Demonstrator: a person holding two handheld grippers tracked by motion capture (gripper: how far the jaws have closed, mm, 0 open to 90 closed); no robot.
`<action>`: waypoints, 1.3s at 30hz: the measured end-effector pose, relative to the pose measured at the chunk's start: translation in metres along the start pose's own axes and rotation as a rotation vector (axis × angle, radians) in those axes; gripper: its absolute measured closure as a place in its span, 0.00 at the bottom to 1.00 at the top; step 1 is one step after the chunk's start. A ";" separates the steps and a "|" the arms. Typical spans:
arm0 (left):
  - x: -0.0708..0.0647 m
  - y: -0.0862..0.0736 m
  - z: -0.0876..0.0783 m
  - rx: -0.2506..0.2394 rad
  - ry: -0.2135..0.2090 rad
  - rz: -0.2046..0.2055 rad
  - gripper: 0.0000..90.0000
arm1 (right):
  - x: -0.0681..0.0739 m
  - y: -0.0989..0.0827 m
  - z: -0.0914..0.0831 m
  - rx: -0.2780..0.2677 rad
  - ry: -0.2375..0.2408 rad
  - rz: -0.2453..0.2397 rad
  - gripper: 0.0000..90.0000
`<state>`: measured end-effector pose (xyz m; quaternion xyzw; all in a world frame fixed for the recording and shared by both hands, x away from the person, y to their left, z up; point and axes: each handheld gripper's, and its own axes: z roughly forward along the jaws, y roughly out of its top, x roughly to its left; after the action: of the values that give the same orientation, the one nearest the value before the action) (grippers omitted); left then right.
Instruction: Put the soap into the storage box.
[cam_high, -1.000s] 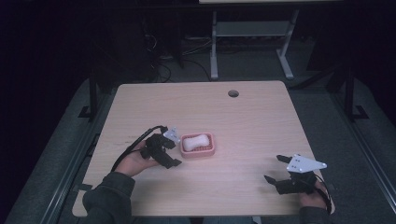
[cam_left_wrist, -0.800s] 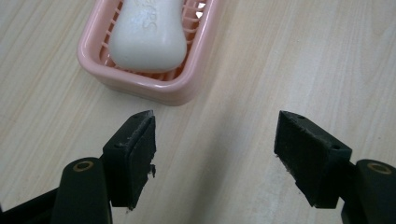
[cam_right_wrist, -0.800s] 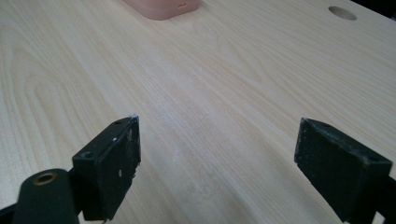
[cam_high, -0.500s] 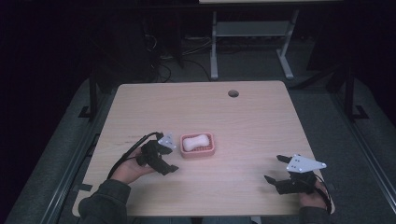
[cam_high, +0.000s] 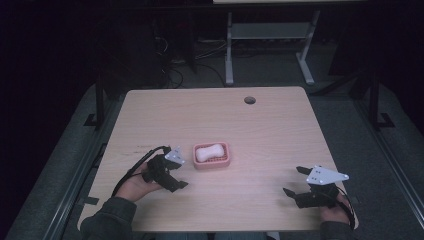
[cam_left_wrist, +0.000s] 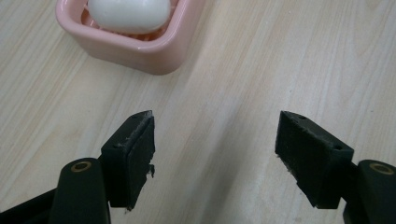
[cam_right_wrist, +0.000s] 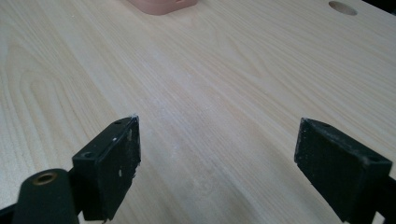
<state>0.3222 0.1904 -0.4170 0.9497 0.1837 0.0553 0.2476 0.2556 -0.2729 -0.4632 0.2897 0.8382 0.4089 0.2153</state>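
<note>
A pink soap dish (cam_high: 212, 155) sits near the middle of the wooden table (cam_high: 260, 130), with a white bar of soap (cam_high: 209, 151) lying in it. My left gripper (cam_high: 176, 172) is just left of the dish, a short gap away, open with nothing between its jaws. In the left gripper view the dish (cam_left_wrist: 135, 44) and the soap (cam_left_wrist: 128, 14) lie ahead at the upper left, beyond the open gripper (cam_left_wrist: 215, 154). My right gripper (cam_high: 296, 180) rests open near the front right of the table, and its own view shows it (cam_right_wrist: 217, 158) over bare wood with the dish's edge (cam_right_wrist: 161, 5) far ahead.
A round cable hole (cam_high: 250, 100) is in the table near its far edge. Metal table legs (cam_high: 229, 45) and cables on the floor lie beyond the table. The room around is dark.
My left gripper has drawn back toward the front left, away from the soap dish. The right gripper has stayed where it was.
</note>
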 end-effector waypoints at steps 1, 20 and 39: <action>-0.001 -0.001 0.000 -0.005 -0.003 -0.009 0.31 | 0.000 0.000 0.000 0.000 0.000 0.001 0.15; -0.009 -0.016 -0.005 -0.006 0.008 -0.002 0.30 | 0.000 -0.001 0.000 0.005 -0.001 0.000 0.15; -0.027 -0.046 -0.010 -0.014 0.032 -0.013 0.27 | 0.001 -0.002 0.000 0.015 0.001 0.001 0.15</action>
<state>0.2807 0.2218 -0.4314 0.9457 0.1935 0.0701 0.2514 0.2543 -0.2731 -0.4649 0.2913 0.8412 0.4031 0.2125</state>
